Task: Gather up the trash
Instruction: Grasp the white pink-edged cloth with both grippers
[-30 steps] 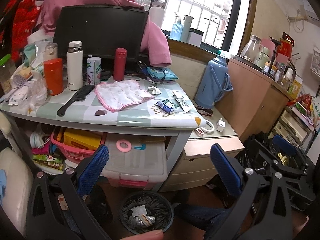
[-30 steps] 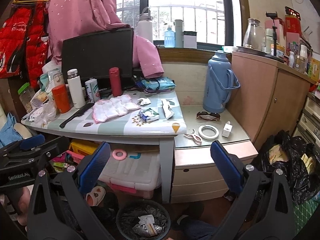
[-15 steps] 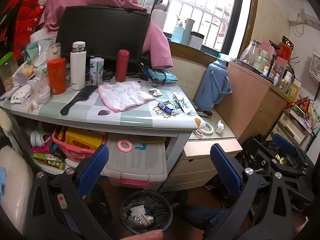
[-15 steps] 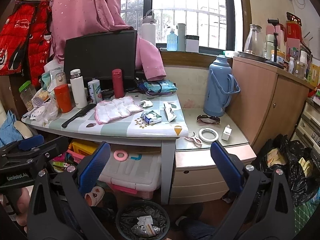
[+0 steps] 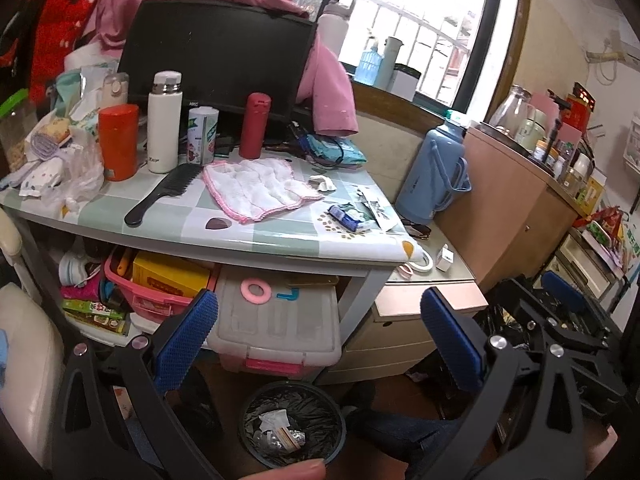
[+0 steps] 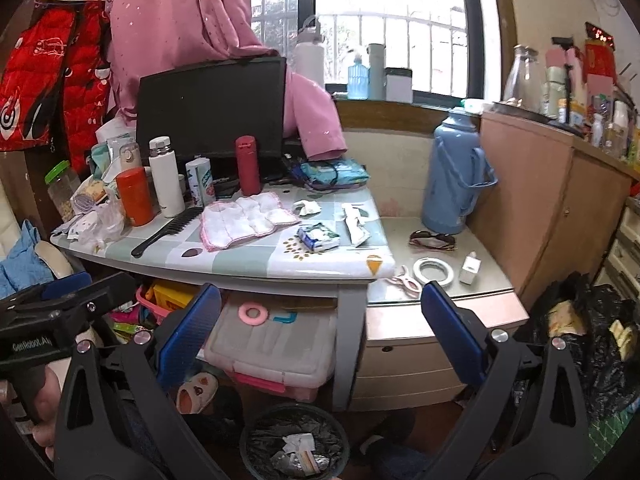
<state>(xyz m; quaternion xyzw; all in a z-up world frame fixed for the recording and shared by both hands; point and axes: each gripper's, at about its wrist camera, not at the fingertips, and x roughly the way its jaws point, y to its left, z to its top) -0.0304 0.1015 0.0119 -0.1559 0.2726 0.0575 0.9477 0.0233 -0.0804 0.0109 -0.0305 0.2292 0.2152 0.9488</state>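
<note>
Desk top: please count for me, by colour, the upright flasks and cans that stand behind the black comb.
Red flask: 1
Orange canister: 1
White flask: 1
Green-and-white printed can: 1
Beige tumbler, half hidden behind the orange one: 1
Total: 5

Left tongs and right tongs: black frames, silver screws, textured blue pads.
</note>
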